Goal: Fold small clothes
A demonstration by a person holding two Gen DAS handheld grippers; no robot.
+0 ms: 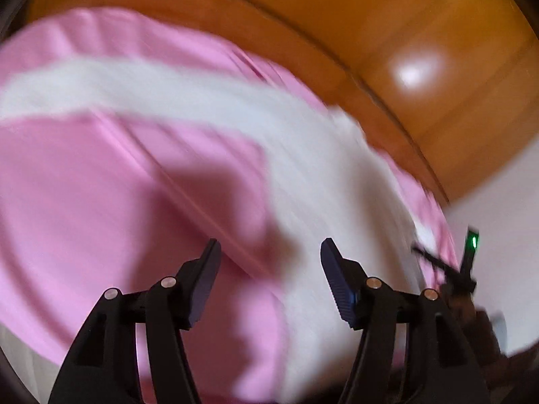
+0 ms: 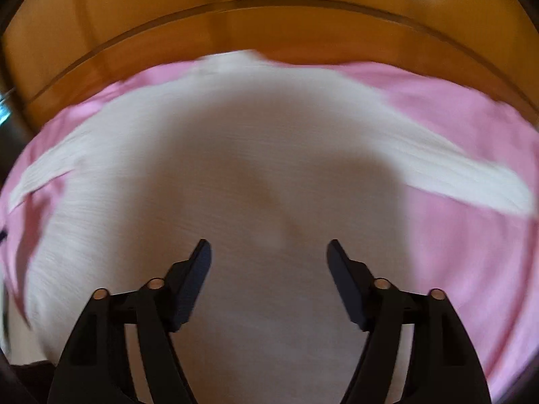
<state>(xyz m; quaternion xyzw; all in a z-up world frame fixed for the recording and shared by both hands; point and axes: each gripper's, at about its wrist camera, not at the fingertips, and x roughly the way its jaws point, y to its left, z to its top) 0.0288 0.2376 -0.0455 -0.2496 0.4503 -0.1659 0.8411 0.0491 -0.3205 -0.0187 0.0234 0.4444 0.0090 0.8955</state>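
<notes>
- Both views blurred, fine detail of the fabric hard to read.
- White garment [image 2: 256, 175] lies spread flat on a pink sheet [image 2: 465, 242]; ribbed texture faintly visible.
- Right wrist view: garment fills the centre, one sleeve [image 2: 471, 175] stretching out to the right over the sheet, another narrow part [image 2: 43, 175] reaching left.
- Right gripper [image 2: 269, 252] released, jaws wide apart, nothing between them; it hangs over the middle of the garment and throws a shadow on it. Whether it touches the cloth, cannot tell.
- Left wrist view: white garment [image 1: 320, 185] runs as a band from the left edge across and down to the right, over the pink sheet [image 1: 84, 202].
- Left gripper [image 1: 269, 252] also released, jaws apart and empty, above the line where the garment edge meets the sheet; shadow falls on the sheet just ahead.
- Wooden board [image 2: 269, 33] curves along the far side of the sheet, same board [image 1: 421, 50] in the left view.
- Small green light [image 1: 474, 242] on a dark device at the right edge of the left view; too blurred to identify.
</notes>
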